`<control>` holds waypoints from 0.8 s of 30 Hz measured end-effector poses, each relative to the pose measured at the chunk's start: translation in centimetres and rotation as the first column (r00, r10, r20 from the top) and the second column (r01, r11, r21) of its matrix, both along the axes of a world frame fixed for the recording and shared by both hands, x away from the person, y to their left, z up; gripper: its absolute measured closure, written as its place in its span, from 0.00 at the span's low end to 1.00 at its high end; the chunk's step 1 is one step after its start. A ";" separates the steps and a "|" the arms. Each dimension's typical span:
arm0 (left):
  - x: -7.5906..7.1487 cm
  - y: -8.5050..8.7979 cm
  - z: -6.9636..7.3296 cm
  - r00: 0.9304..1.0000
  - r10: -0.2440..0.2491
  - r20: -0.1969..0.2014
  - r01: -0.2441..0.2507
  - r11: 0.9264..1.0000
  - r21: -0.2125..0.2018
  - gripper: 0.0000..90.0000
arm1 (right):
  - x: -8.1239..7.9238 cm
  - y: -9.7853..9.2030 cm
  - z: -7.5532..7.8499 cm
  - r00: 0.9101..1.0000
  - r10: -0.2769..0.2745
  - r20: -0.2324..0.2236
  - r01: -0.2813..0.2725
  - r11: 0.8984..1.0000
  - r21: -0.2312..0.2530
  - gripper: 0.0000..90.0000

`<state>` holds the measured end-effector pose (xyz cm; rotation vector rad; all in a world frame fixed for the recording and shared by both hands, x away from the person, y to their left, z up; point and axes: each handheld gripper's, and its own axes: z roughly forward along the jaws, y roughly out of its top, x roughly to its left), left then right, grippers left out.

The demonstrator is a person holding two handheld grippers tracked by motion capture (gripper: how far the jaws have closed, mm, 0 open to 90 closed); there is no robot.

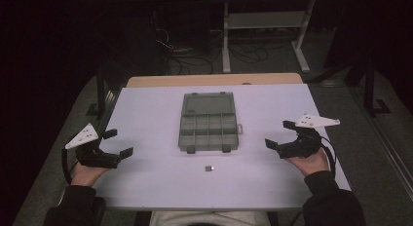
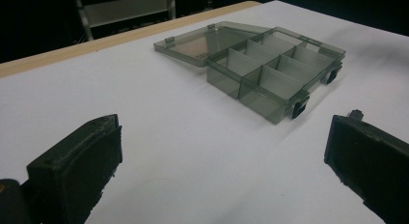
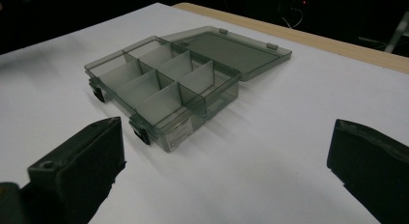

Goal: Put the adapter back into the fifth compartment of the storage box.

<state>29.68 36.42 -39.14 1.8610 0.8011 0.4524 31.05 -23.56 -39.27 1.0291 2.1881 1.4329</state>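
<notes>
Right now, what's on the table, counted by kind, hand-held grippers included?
Organizer box, clear grey, lid open: 1
Small dark piece in front of the box: 1
Grippers: 2, left gripper and right gripper, both open
Total: 4

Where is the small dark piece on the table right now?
In the high view, the small piece lies alone on the white table, just in front of the open box, between the two claws and touching neither.
</notes>
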 end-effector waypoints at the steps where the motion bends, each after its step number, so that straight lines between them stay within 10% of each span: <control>1: 0.0 0.0 0.0 1.000 0.000 0.000 0.000 1.000 0.000 0.00 | 0.0 -0.1 -0.1 1.000 0.004 -0.006 -0.004 1.000 0.005 0.00; 24: -0.5 -2.0 1.0 0.997 -0.060 -0.052 0.065 0.993 0.094 0.00 | -0.3 -1.0 -0.6 1.000 -0.013 -0.024 0.013 1.000 -0.011 0.00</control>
